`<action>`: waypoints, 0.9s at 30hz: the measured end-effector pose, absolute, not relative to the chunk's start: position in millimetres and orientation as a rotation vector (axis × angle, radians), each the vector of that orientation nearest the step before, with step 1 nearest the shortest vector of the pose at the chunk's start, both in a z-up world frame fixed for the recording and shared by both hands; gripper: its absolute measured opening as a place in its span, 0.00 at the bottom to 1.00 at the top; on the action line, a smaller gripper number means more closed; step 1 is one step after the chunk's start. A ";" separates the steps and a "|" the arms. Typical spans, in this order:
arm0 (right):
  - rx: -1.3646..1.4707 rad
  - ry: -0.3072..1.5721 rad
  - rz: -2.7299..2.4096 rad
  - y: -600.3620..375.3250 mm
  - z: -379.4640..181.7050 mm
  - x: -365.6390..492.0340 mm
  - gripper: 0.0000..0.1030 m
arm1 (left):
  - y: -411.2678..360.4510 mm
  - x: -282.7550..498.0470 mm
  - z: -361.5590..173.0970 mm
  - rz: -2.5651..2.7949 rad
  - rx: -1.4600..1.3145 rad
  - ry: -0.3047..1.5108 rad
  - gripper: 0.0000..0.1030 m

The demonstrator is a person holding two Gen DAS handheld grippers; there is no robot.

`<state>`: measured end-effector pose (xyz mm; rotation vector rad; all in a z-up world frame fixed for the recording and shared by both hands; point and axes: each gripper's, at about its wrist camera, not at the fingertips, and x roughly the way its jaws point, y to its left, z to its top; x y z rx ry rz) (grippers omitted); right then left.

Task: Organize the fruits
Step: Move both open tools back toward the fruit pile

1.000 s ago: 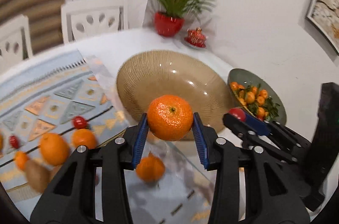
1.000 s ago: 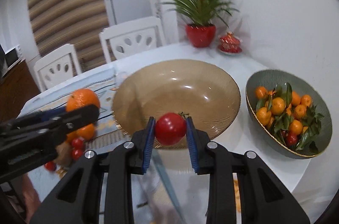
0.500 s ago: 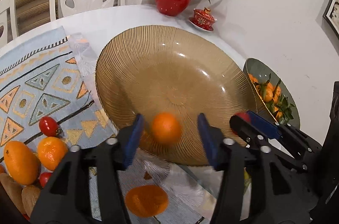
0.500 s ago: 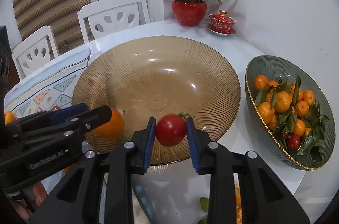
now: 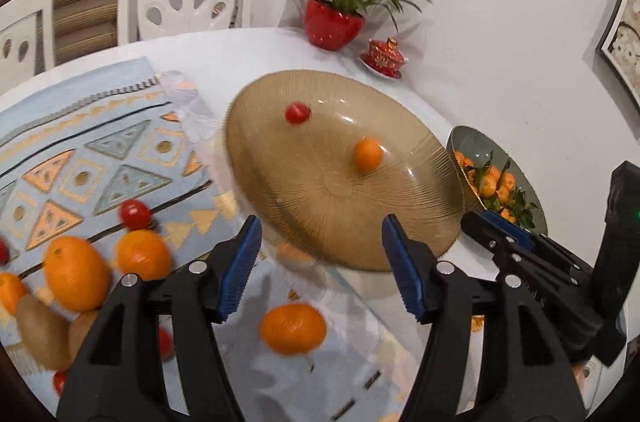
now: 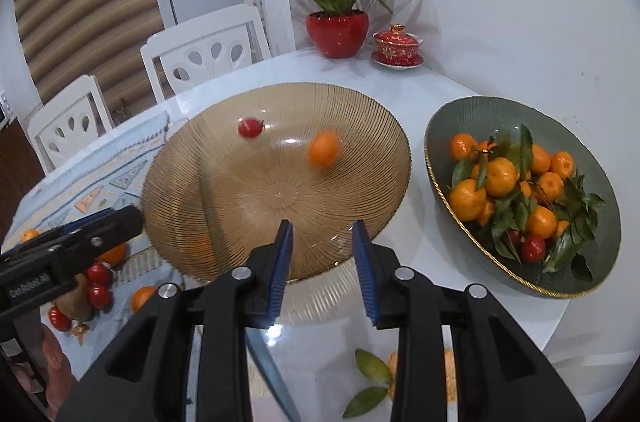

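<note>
Lying in amber bowl (image 6: 360, 126), tangerine (image 6: 323, 150) beyond parted fingers (image 6: 280, 262).

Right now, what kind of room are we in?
Probably a dining room at home: a round white table, white chairs pulled up to it, and a potted plant beside bowls of fruit.

home dining room, white chairs (image 6: 200, 50), potted plant (image 6: 336, 6)
</note>
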<state>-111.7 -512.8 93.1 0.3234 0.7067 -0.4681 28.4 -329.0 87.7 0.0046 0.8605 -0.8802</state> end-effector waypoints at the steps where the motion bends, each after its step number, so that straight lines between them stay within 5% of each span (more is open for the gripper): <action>1: 0.330 0.700 -0.463 -511.3 95.3 -114.9 0.34 | -319.2 25.9 91.5 -0.870 -0.006 0.852 0.61; 22: 0.295 0.706 -0.240 -419.9 102.0 -116.6 0.37 | -133.0 -6.7 117.9 -0.629 -0.106 0.713 0.61; 27: 0.263 0.692 -0.197 -396.1 101.9 -109.2 0.44 | -111.1 -10.3 110.2 -0.585 -0.090 0.693 0.71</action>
